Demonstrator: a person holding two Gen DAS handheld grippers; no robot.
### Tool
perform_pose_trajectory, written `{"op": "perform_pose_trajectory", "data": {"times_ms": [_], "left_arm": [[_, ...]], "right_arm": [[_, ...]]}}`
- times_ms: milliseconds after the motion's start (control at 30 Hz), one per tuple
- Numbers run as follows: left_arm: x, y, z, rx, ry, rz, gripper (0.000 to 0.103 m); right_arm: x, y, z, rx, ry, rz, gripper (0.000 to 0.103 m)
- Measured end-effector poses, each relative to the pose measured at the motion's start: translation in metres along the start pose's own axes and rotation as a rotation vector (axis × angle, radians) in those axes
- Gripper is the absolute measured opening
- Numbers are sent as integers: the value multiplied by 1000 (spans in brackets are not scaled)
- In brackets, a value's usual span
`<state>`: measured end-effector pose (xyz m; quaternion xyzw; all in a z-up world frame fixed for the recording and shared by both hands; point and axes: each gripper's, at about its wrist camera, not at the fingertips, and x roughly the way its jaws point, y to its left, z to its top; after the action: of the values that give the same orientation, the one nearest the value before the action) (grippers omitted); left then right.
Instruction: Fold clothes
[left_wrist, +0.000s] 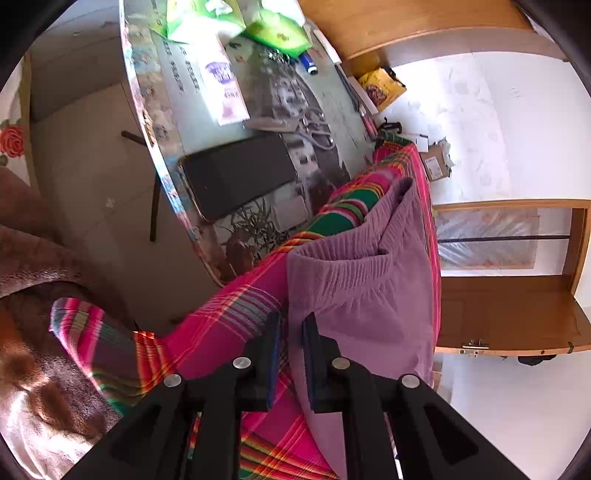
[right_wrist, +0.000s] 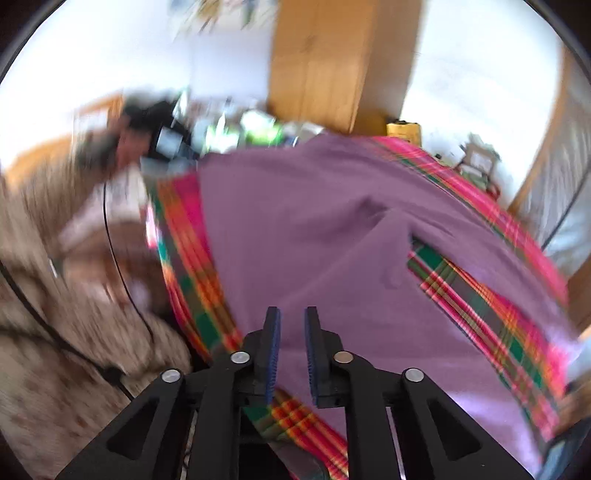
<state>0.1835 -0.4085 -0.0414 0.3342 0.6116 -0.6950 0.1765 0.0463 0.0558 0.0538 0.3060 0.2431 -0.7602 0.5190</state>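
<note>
While a plaid cloth (left_wrist: 236, 310) covers the surface beside a glass table (left_wrist: 332, 122), purple trousers (right_wrist: 314, 229) lie mid-frame, waistband toward the upper right. Left gripper (left_wrist: 291, 332) and right gripper (right_wrist: 291, 325) hover slightly parted, empty.

No text could be read: print on the white and purple carton (left_wrist: 225, 88) and the green tissue packs (left_wrist: 280, 35) was too blurred.
</note>
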Motion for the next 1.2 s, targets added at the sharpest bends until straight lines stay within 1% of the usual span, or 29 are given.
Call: {"op": "perform_pose_trajectory", "data": {"times_ms": [33, 100, 133, 200, 233, 267, 333, 400, 467, 533, 633, 767, 800, 867, 933, 1000, 1067, 1133, 1200], "left_arm": [[-5, -1, -1, 5, -22, 11, 11], [-18, -5, -4, 17, -93, 52, 11], [-26, -8, -5, 24, -137, 71, 11], [-40, -16, -6, 45, -218, 95, 13], [-44, -22, -5, 70, -245, 111, 20], [-44, -31, -4, 108, -260, 132, 24], [-36, -52, 1, 186, -241, 139, 24], [-19, -75, 6, 262, -185, 150, 24], [2, -99, 8, 359, -132, 181, 26], [24, -117, 12, 427, -87, 209, 26], [56, -135, 14, 464, -10, 238, 26], [82, -152, 19, 523, 18, 280, 27], [86, -152, 23, 521, 36, 285, 28], [93, -146, 31, 481, 65, 290, 28], [93, -142, 34, 463, 68, 274, 28], [89, -140, 33, 475, 39, 284, 28], [85, -139, 29, 512, 19, 312, 28], [83, -140, 24, 555, 15, 321, 28], [80, -142, 18, 611, -10, 365, 28]], "right_arm": [[-1, -14, 3, 46, -12, -12, 26], [7, -41, 4, 120, 6, -119, 28], [11, -52, 3, 153, 13, -154, 28], [17, -65, -2, 207, 15, -159, 28], [20, -71, -5, 234, 16, -162, 28], [23, -77, -7, 261, 18, -165, 28], [29, -89, -13, 315, 20, -170, 28], [36, -99, -17, 357, 27, -173, 28], [46, -97, -19, 341, 52, -168, 28], [54, -92, -19, 324, 60, -155, 28], [61, -89, -14, 308, 59, -138, 28], [65, -88, -8, 310, 53, -126, 28], [66, -88, -6, 311, 53, -124, 28], [67, -86, 2, 294, 44, -119, 28], [67, -83, 12, 270, 31, -114, 28], [68, -80, 23, 245, 18, -109, 28], [72, -79, 40, 218, 8, -97, 28], [82, -78, 60, 191, 8, -90, 28], [94, -77, 82, 169, 7, -78, 29]]}}
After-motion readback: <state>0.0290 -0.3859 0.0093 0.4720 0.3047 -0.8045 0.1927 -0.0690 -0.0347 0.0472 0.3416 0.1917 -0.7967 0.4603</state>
